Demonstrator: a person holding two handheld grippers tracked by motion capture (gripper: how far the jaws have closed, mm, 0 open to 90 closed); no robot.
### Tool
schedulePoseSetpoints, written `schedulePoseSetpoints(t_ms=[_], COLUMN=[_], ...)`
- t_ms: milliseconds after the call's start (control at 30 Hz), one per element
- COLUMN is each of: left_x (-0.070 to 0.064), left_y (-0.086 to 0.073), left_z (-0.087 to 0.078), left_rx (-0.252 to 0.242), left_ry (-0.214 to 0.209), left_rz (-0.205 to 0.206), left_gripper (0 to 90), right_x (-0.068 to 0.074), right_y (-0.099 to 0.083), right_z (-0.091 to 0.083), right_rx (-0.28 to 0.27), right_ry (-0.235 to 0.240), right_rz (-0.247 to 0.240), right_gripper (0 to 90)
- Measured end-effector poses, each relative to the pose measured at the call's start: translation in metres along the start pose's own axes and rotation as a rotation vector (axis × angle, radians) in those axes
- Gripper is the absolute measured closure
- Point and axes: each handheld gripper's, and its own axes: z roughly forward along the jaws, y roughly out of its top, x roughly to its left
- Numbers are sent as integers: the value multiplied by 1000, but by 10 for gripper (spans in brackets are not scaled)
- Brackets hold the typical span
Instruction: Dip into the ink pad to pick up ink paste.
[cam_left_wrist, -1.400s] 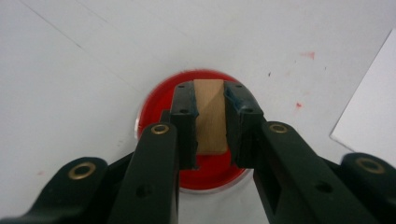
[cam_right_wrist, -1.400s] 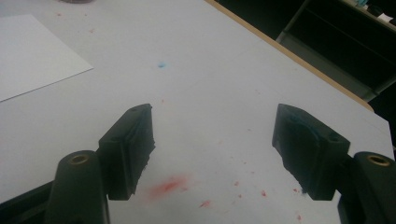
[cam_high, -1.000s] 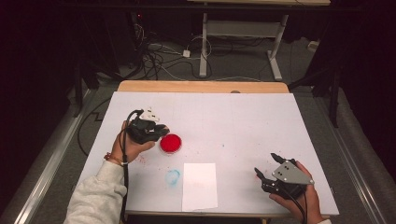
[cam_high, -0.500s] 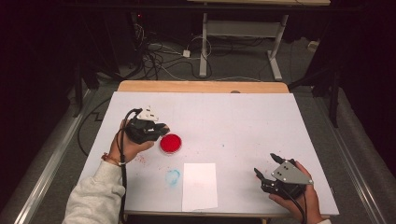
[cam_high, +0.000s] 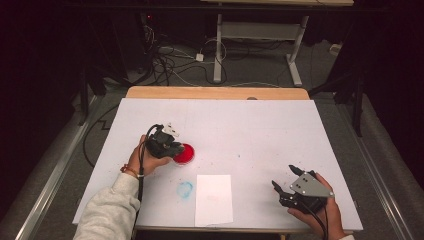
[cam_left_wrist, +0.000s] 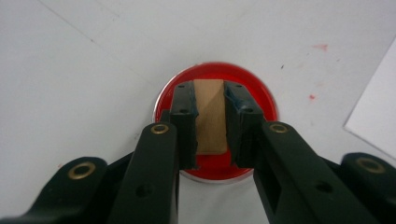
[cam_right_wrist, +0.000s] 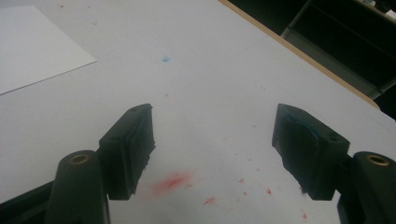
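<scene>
- Looking down from the high view, the left gripper (cam_high: 176, 148) sits at the left-middle of the white table (cam_high: 260, 130), right over a red dish (cam_high: 185, 153). The sheet of paper (cam_high: 214, 199) lies near the front edge, well toward the person from the dish, with a blue smudge (cam_high: 185, 189) just beside its left edge. The right gripper (cam_high: 284, 180) rests far off at the front right, so the left hand is plainly the nearer one to the dish and to the paper.
- Looking along the left gripper view, the two jaws pinch a small tan block (cam_left_wrist: 209, 114) from either side, its long axis running along the jaws. The block's far end hangs over the middle of the red dish (cam_left_wrist: 254, 88); whether it touches the red surface cannot be told. A corner of the paper (cam_left_wrist: 376, 116) shows at the right edge, so any stamping move would likely have to carry the block that way.
- Looking along the right gripper view, the right gripper (cam_right_wrist: 212, 135) is spread wide with nothing between its jaws, above bare table flecked with red spots (cam_right_wrist: 170, 182). The paper (cam_right_wrist: 37, 44) lies off at the upper left.
</scene>
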Motion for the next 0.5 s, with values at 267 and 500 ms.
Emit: schedulePoseSetpoints(t_ms=[267, 500], left_x=[1, 2], left_y=[-3, -4], left_z=[7, 8], left_rx=[-3, -8], left_ry=[-5, -8], left_rz=[-23, -41], left_gripper=[735, 736], right_x=[0, 2], right_y=[0, 1], right_z=[0, 1], right_rx=[1, 1], right_ry=[0, 2], right_rz=[0, -3], right_gripper=[298, 298])
